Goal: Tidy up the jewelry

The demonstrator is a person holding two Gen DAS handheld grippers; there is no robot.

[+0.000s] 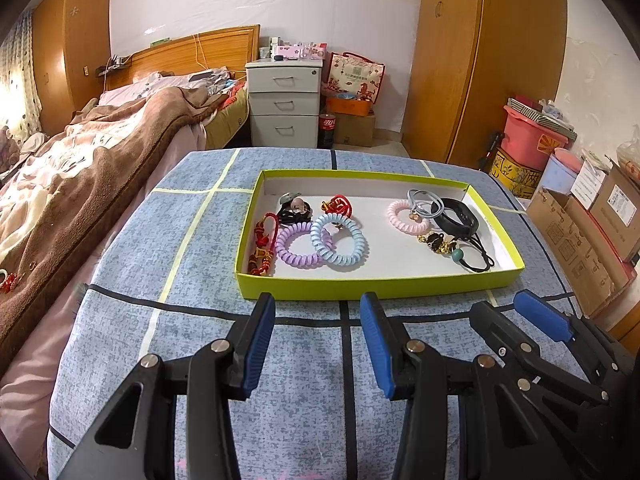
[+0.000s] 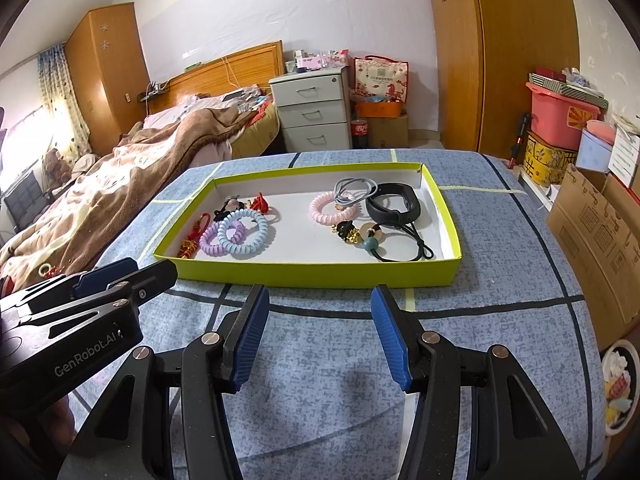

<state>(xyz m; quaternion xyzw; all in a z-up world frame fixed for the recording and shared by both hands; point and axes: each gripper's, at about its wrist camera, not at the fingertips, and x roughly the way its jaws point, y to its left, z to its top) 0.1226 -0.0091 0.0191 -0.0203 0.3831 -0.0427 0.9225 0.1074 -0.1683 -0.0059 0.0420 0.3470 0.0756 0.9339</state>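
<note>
A shallow lime-green box [image 1: 376, 286] [image 2: 312, 274] stands on the blue checked cloth. On its left side lie a blue coil band [image 1: 340, 242] [image 2: 245, 232], a purple coil band [image 1: 294, 246] [image 2: 212, 242], a red knot charm [image 1: 264, 246] and a red tie [image 1: 338, 204]. On its right side lie a pink coil band [image 1: 404, 216] [image 2: 332, 208], a black wristband [image 1: 456, 218] [image 2: 394, 202], grey hair ties [image 1: 426, 202] and a black beaded cord [image 2: 384, 244]. My left gripper [image 1: 318, 334] is open and empty, just in front of the box. My right gripper [image 2: 320, 328] is open and empty beside it.
The cloth-covered table [image 1: 200, 240] ends at a bed [image 1: 80, 168] on the left. Cardboard boxes [image 1: 592, 232] and a pink bin [image 1: 532, 136] stand at the right. A grey drawer unit [image 1: 284, 104] and a wardrobe [image 1: 480, 60] are behind. A bowl [image 2: 618, 384] sits at the lower right.
</note>
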